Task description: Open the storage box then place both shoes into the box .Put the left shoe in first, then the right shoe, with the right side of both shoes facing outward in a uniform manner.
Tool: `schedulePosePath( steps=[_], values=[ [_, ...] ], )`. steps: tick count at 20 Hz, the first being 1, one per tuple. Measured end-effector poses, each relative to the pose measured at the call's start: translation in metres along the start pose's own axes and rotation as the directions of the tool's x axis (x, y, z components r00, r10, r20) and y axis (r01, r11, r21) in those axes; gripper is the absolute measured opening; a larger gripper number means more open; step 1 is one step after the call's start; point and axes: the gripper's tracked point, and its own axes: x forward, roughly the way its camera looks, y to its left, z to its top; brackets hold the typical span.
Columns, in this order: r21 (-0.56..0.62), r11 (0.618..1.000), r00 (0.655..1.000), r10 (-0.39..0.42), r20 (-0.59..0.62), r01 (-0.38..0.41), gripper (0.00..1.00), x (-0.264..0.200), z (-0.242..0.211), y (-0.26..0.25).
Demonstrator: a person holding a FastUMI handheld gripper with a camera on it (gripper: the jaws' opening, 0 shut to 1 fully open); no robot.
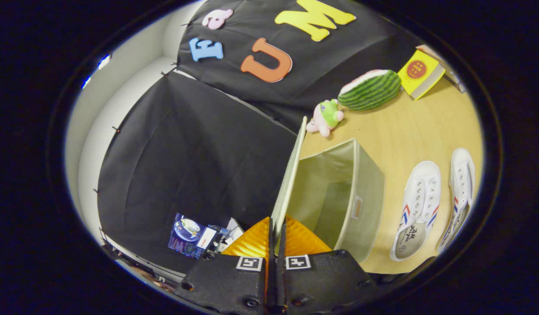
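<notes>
Gripper view: the gripper (276, 232) is clenched on the storage box's (339, 192) raised lid (291, 170); two white shoes (420, 205) lie lower right on the table (405, 131).

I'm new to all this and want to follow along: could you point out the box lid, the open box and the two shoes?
lid (291, 175): gripper view, on its flat panel, pinched between the fingers.
storage box (369, 183): gripper view, outer side wall.
nearer shoe (420, 197): gripper view, laced upper.
farther shoe (462, 179): gripper view, laced upper.

The wooden table (409, 127) is carrying an open fabric storage box (361, 188), two white shoes (420, 205), a watermelon plush (369, 89), a little stuffed toy (326, 117) and a yellow book (420, 73).
</notes>
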Motion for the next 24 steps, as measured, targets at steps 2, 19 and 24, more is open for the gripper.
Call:
schedulePosePath(
  steps=[2,19,24],
  values=[
    [-0.040,0.999,1.000,-0.017,-0.010,0.017,0.06,0.011,0.006,0.027],
    [-0.379,0.910,0.978,-0.201,-0.049,0.168,0.70,0.147,-0.006,0.141],
    [-0.452,0.849,0.961,-0.263,0.090,0.275,1.00,0.116,0.016,0.128]
  ],
)
